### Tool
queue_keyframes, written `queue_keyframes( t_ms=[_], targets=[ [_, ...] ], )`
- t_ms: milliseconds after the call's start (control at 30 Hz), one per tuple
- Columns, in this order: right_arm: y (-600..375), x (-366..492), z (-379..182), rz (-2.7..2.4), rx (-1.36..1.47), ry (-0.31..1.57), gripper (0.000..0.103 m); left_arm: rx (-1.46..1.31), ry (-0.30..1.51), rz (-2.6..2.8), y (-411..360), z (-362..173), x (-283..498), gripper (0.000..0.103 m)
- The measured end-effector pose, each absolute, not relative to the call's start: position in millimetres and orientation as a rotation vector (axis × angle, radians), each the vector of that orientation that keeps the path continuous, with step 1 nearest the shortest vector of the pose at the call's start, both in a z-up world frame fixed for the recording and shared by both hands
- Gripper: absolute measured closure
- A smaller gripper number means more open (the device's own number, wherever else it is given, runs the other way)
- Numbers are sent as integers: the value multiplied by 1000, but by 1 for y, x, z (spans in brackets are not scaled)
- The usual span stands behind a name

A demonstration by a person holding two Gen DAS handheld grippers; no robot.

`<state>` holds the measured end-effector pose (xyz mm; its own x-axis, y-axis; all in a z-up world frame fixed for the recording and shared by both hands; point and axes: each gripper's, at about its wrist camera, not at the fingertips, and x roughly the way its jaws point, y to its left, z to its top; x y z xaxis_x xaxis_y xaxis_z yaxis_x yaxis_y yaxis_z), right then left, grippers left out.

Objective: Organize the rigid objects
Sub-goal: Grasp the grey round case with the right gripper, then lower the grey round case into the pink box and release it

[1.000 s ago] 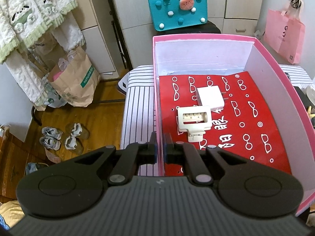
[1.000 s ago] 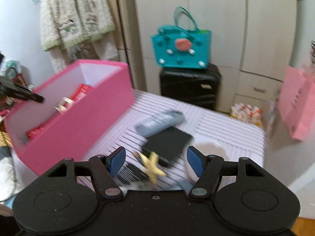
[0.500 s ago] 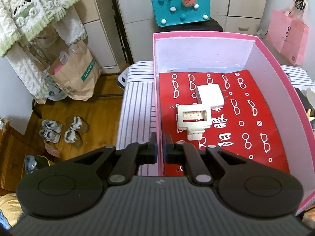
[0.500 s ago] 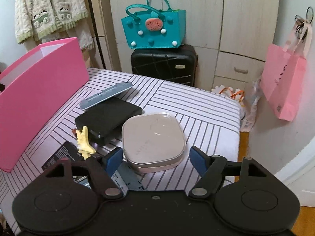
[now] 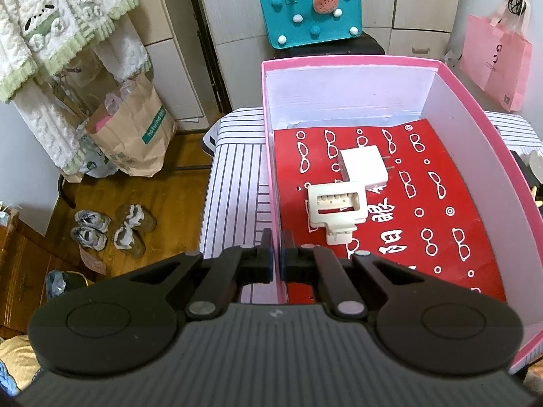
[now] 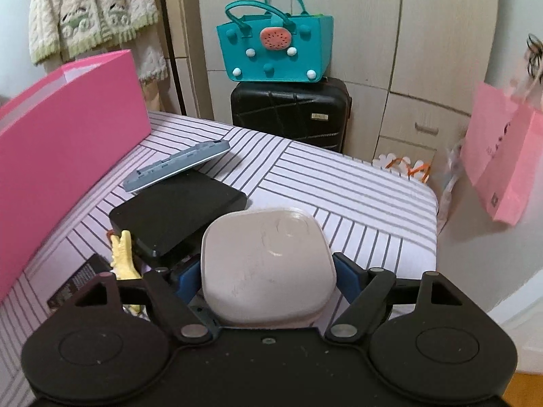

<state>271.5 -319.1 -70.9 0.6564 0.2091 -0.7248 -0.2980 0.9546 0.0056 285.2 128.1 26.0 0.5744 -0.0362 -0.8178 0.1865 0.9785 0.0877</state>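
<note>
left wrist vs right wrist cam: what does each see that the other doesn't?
Left wrist only: the pink box's red patterned floor holding a white charger and cream clip device; left claw shut on the box's wall.

Right wrist only: beige rounded-square case between the right claw's pads, black flat box, grey remote.

Both: pink cardboard box, teal felt bag.

The brown paper bag (image 5: 135, 135) reads "hotwind" on its green strip.

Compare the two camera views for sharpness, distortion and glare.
Left wrist view: sharp, evenly lit, the pink box walls bowed by the fisheye. Right wrist view: sharp at centre on the beige case, dark vignette in the upper corners, cupboard lines curved, pink bag soft at the edge; no strong glare.
</note>
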Motion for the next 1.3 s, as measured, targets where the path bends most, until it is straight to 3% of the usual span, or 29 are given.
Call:
queue_keyframes(
  t_ms=[567, 900, 1133, 1300],
  targets=[
    [-304, 249, 5, 352, -68, 727, 24, 182, 906, -169, 131, 27, 278, 99],
    [-231, 236, 70, 673, -64, 665, 24, 155, 895, -196, 137, 27, 277, 99],
    [-144, 250, 74, 866, -219, 708, 24, 140, 881, -205, 139, 25, 275, 98],
    [-81, 276, 53, 926, -363, 844, 24, 153, 897, -219, 139, 27, 278, 98]
  ],
)
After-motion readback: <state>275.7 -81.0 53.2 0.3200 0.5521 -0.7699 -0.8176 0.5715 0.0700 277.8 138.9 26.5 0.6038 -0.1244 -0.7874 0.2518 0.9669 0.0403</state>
